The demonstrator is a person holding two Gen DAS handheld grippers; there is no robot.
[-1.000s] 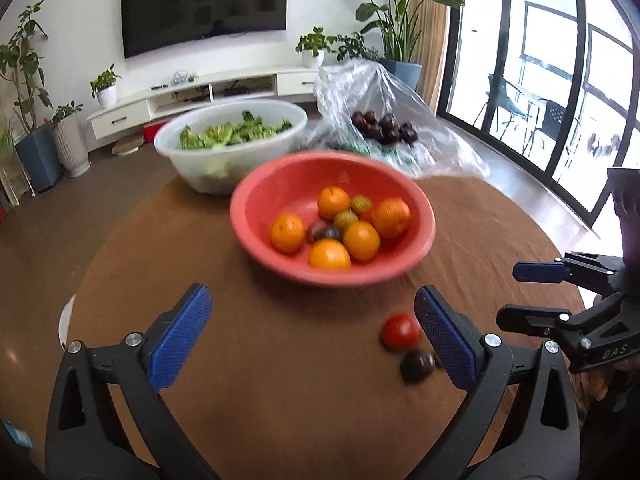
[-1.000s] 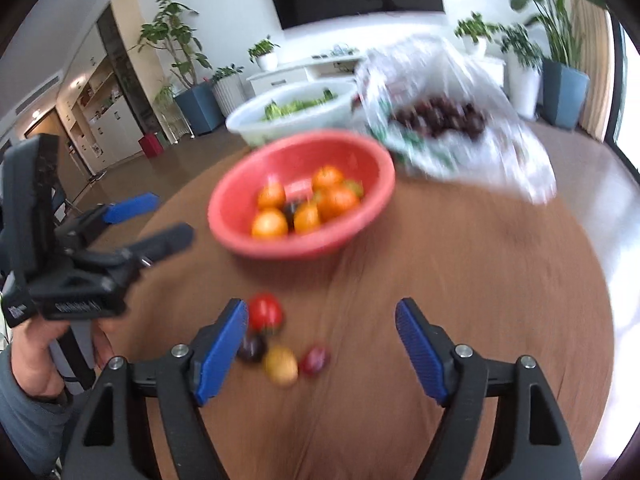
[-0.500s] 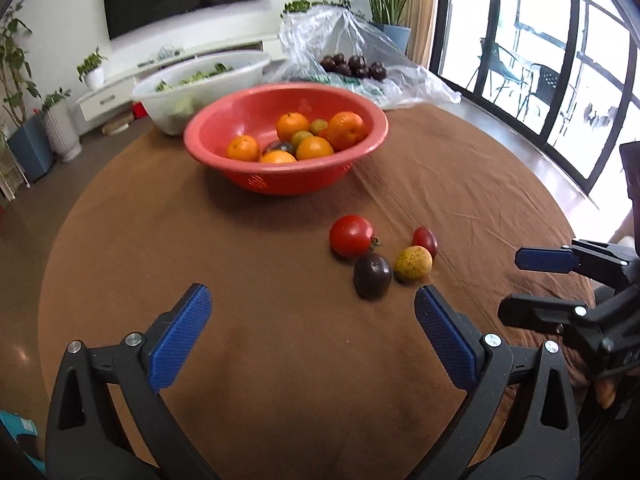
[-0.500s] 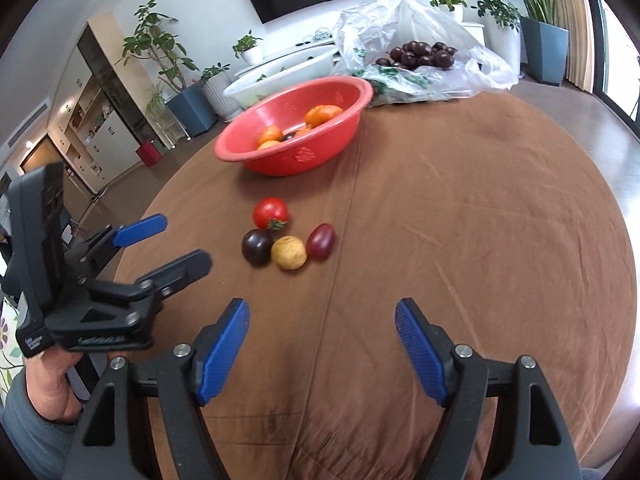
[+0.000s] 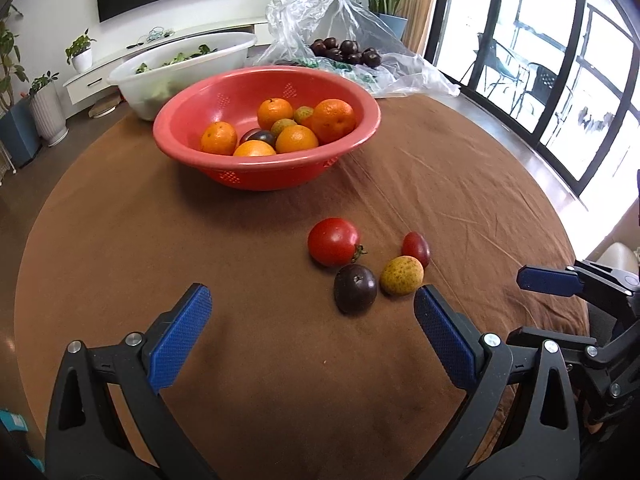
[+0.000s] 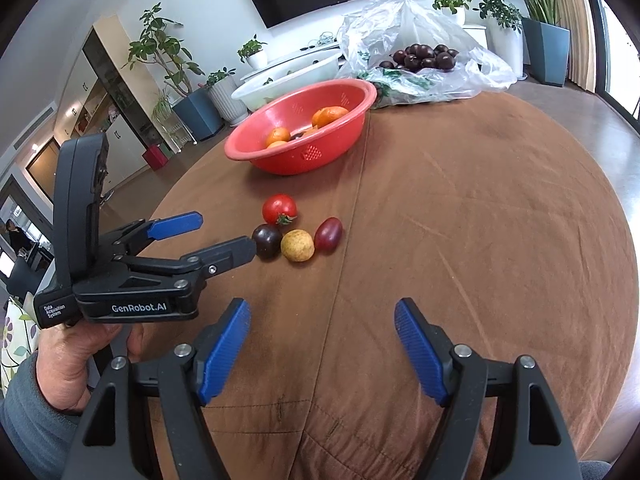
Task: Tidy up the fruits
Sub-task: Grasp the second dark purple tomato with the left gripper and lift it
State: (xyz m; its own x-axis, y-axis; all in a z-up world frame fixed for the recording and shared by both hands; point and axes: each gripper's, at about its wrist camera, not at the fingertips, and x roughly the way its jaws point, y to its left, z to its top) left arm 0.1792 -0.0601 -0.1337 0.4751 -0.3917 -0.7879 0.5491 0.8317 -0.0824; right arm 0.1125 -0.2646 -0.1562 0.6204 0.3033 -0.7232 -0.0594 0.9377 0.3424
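**Four small fruits wait on the cloth, both tongs empty**

As I look along the left gripper (image 5: pixel 312 322), its jaws stand wide with nothing between them, and the right gripper (image 6: pixel 322 334) is wide and empty too. The loose fruits lie together on the brown tablecloth (image 5: pixel 120 240), in front of the red bowl (image 5: pixel 240 176) of oranges: a red tomato (image 5: pixel 334 241), a dark plum (image 5: pixel 355 289), a yellow speckled fruit (image 5: pixel 401 275) and a small red plum tomato (image 5: pixel 416 249). I judge them light, round, smooth-skinned and easy to bruise or roll. I would take the dark plum across its widest part, gently, because it is nearest to the left pads.
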